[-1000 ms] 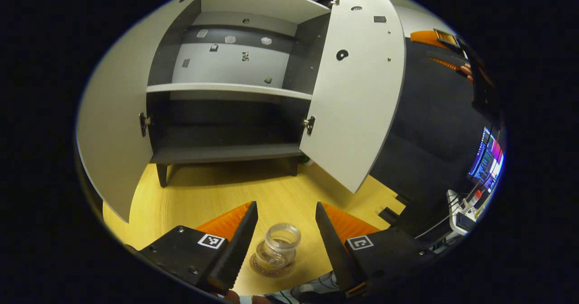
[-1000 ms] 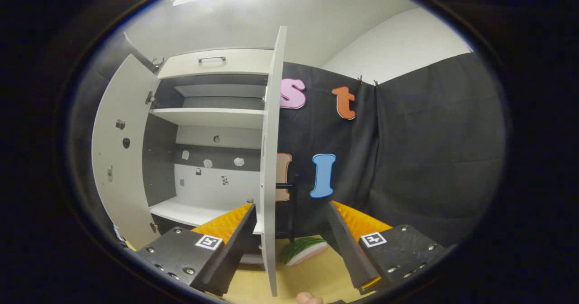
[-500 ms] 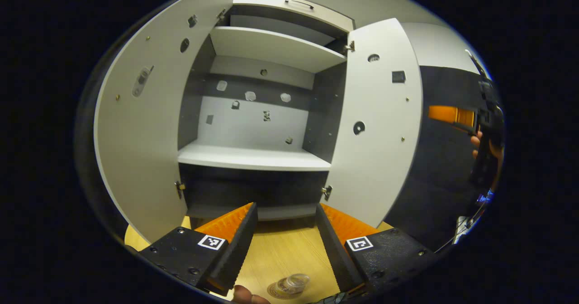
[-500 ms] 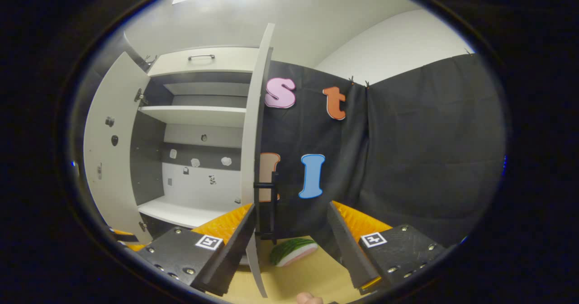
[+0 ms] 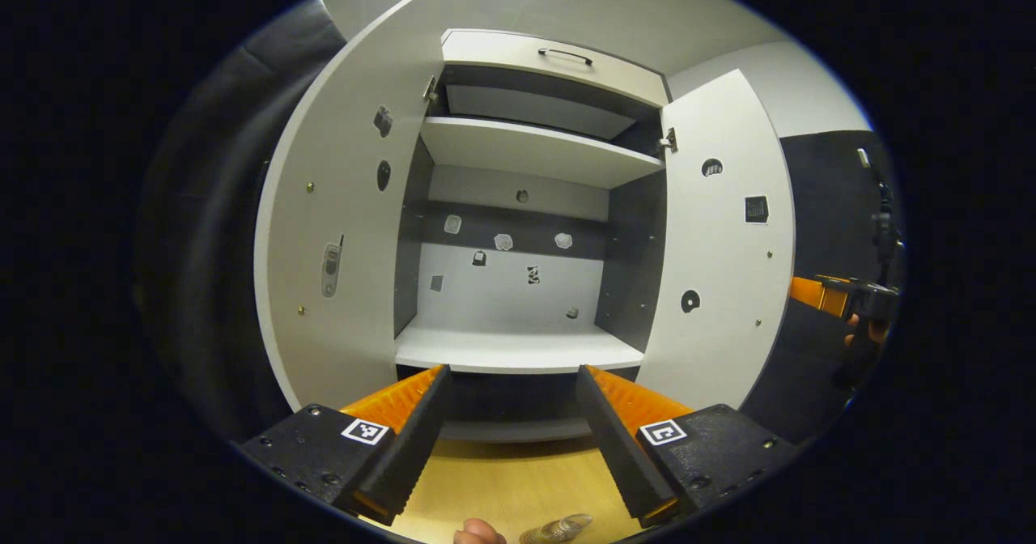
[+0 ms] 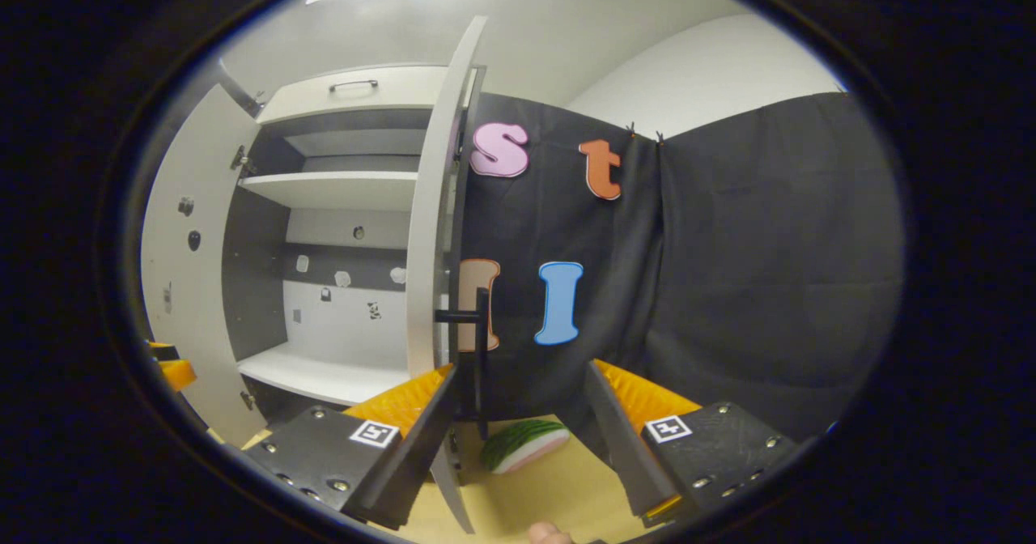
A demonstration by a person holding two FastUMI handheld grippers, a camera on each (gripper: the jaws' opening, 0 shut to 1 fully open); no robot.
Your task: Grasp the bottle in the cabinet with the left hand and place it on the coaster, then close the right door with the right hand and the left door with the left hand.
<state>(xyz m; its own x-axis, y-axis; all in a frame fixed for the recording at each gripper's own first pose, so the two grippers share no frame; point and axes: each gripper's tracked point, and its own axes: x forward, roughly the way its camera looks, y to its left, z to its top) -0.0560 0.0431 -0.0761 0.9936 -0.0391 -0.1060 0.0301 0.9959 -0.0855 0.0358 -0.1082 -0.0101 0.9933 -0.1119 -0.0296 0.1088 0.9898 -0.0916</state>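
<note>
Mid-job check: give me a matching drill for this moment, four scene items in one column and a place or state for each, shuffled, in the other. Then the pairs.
Items:
1. bottle
2. right door
3. left gripper
4. watermelon slice

States or places:
A. open, holding nothing
B. on the table beyond the right door's handle
C. at the bottom edge of the left gripper view, on the table
D. swung out, seen nearly edge-on, handle between the right gripper's fingers in that view

Pairs: 1-C, 2-D, 3-A, 4-B
</note>
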